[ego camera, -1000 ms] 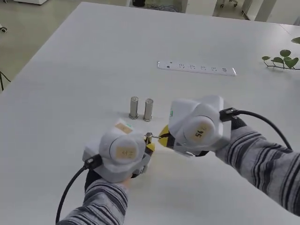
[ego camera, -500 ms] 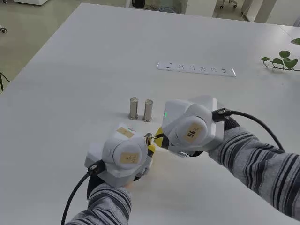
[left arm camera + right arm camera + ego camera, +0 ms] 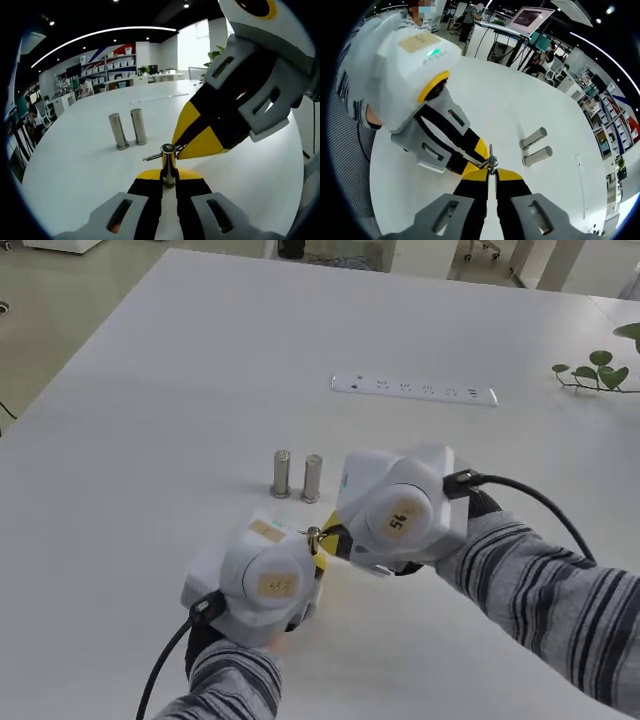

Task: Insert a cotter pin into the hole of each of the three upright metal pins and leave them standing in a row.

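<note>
- The cotter pin (image 3: 153,157) runs crosswise through the top of the held metal pin (image 3: 168,164); its thin end sticks out on the side away from the right gripper.
- The right gripper (image 3: 494,173) has its yellow-tipped jaws pressed together on the cotter pin's other end, right against the pin's top.
- The left gripper (image 3: 168,176) pinches that metal pin low on its shaft, jaws closed on it, and the pin is upright. I cannot tell whether its foot touches the table (image 3: 150,440).
- Both grippers meet tip to tip towards the table's near edge.
- Just behind them, two standing metal pins (image 3: 296,476) are side by side, close but apart.
- Further back, towards the far edge, lies a white power strip (image 3: 413,390); a leafy sprig (image 3: 598,371) sits by the right edge.
</note>
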Available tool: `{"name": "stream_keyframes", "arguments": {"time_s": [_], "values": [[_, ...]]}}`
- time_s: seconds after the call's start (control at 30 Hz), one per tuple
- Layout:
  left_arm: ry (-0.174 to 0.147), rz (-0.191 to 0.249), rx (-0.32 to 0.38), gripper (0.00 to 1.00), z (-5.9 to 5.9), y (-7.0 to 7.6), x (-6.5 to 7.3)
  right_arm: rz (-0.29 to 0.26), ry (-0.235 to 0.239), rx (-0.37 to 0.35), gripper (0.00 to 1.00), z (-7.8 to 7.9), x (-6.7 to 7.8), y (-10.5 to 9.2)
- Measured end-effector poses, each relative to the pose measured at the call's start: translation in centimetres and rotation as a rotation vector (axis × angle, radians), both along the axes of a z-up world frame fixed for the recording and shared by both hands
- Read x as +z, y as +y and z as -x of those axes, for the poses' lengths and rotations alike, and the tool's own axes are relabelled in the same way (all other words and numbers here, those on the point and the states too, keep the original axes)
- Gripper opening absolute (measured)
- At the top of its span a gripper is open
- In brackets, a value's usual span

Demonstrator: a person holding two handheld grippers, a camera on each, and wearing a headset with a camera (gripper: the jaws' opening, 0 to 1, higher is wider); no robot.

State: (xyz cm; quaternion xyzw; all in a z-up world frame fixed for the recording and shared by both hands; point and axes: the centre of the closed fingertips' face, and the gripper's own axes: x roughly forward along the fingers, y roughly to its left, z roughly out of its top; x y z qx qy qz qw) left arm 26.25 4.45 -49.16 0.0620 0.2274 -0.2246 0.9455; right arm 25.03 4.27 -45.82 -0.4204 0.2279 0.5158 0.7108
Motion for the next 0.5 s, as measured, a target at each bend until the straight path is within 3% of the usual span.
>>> {"name": "stream_keyframes", "arguments": {"time_s": [0.5], "values": [[0.002,-0.010,0.000,0.05,-0.02,-0.05,-0.05,-0.014,0.006,-0.018,0.00,0.33,0.57,-0.67]]}}
